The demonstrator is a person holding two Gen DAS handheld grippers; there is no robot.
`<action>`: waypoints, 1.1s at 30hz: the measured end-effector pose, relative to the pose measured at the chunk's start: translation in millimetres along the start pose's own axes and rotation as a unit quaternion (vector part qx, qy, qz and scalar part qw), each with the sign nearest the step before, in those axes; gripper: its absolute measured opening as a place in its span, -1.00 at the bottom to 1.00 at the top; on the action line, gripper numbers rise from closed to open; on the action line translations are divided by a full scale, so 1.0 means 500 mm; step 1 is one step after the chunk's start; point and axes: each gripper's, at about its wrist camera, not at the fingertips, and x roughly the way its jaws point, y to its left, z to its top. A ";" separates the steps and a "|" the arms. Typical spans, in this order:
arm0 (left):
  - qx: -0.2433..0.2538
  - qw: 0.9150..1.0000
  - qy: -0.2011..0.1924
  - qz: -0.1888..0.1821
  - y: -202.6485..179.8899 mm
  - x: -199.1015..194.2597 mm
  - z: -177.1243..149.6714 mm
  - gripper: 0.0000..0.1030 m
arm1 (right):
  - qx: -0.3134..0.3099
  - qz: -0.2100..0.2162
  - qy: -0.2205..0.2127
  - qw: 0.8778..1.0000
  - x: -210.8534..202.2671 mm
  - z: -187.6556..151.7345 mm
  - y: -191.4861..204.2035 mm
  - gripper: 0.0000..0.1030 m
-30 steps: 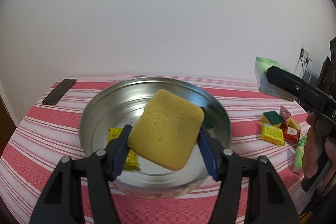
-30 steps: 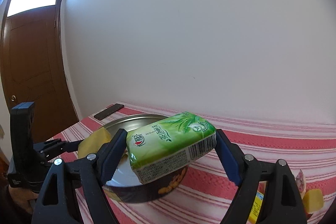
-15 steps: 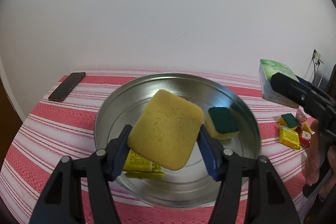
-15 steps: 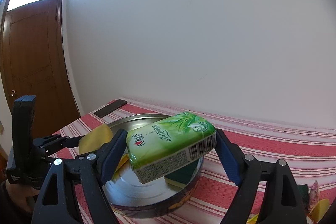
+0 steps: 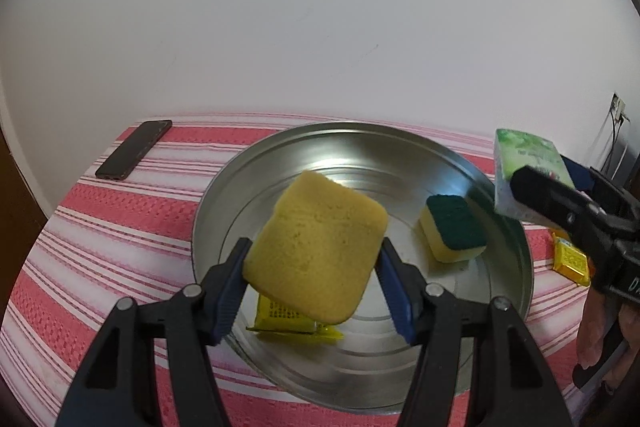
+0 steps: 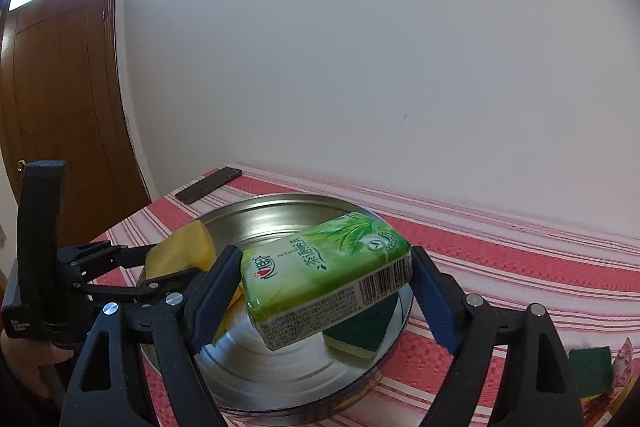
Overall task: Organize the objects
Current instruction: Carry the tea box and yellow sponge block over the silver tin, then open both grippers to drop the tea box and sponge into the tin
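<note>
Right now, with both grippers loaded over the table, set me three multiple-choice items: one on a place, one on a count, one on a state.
1. Where does the green-topped yellow scouring sponge lie?
A. in the round metal tin
B. on the dark phone
C. in a gripper

2. How many things lie loose inside the tin?
A. none
B. two
C. five

3. What is the left gripper doing?
A. hanging open
B. shut on nothing
C. shut on the plain yellow sponge

Key: 1 A, it rests on the tin's floor. 2 B, the scouring sponge and a flat yellow packet. 3 C, both fingers press the sponge's sides.
</note>
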 end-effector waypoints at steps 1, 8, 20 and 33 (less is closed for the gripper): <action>0.000 1.000 0.000 0.000 0.001 0.002 0.001 0.20 | 0.000 -0.001 0.002 1.000 -0.004 0.000 -0.005 0.64; 0.000 1.000 0.010 0.003 0.003 0.024 0.002 0.20 | 0.000 0.005 0.012 1.000 0.012 -0.012 0.005 0.64; 0.004 1.000 0.019 0.006 0.001 0.040 0.001 0.24 | 0.003 0.012 0.031 0.999 0.023 -0.025 -0.006 0.65; -0.011 1.000 -0.009 0.006 -0.004 0.003 -0.008 0.86 | 0.010 0.003 0.033 0.999 -0.028 -0.037 -0.024 0.92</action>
